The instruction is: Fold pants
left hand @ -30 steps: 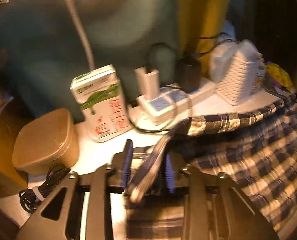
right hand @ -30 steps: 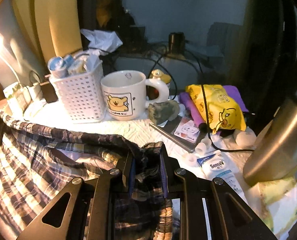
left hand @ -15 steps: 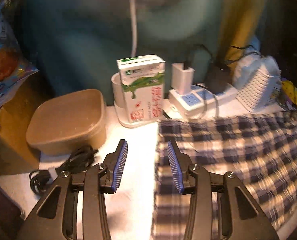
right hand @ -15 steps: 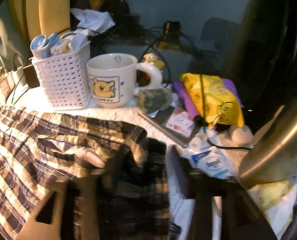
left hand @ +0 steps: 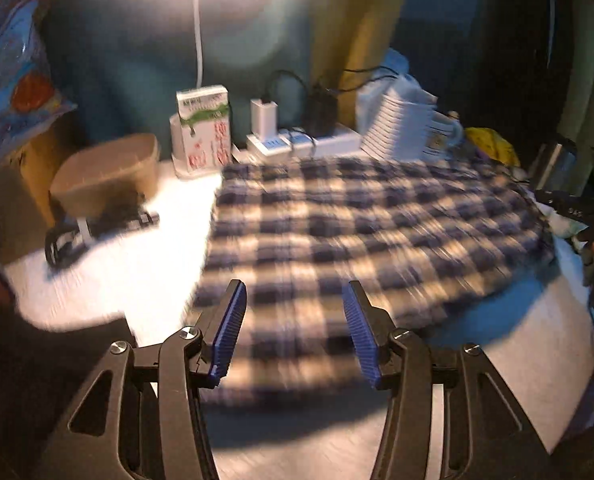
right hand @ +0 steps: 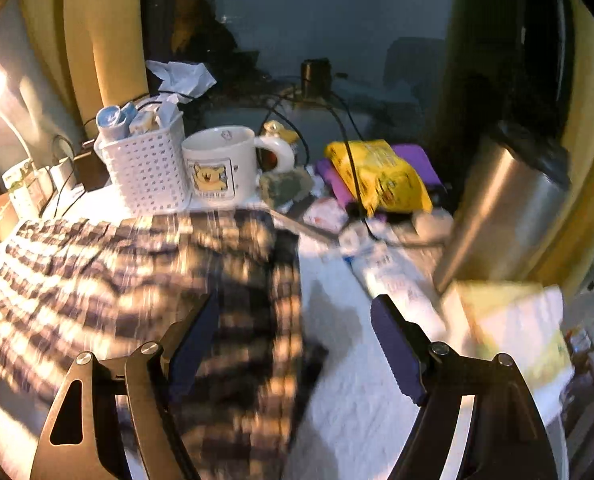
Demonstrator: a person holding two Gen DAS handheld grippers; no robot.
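Lamp light falls across a crowded white table (left hand: 137,264), and the checked pants (left hand: 369,232) lie spread flat in the middle of it, folded into one wide block. One side edge shows in the right wrist view, where the cloth (right hand: 145,280) ends in a dark strip on the bare table top.

The left gripper (left hand: 293,328) hangs over the near edge of the pants with its blue pads apart and nothing between them. The right gripper (right hand: 293,344) is wide apart too, over that side edge, not pinching the cloth. Both have just been opening. A second ago each one was clamped on a bunch of the checked cloth; now the cloth is let go and lies flat, and both grippers look pulled back from it.

So one fold looks done and laid down. The next move, I think, needs a new grab on an edge to fold the block over again, keeping the layers lined up.

Around the pants stand a milk carton (left hand: 204,130), a brown box (left hand: 105,176), a power strip (left hand: 301,142), a white basket (right hand: 145,172), a bear mug (right hand: 221,166), a yellow packet (right hand: 381,176) and a steel flask (right hand: 505,208). They sit close, so the cloth could bump them.
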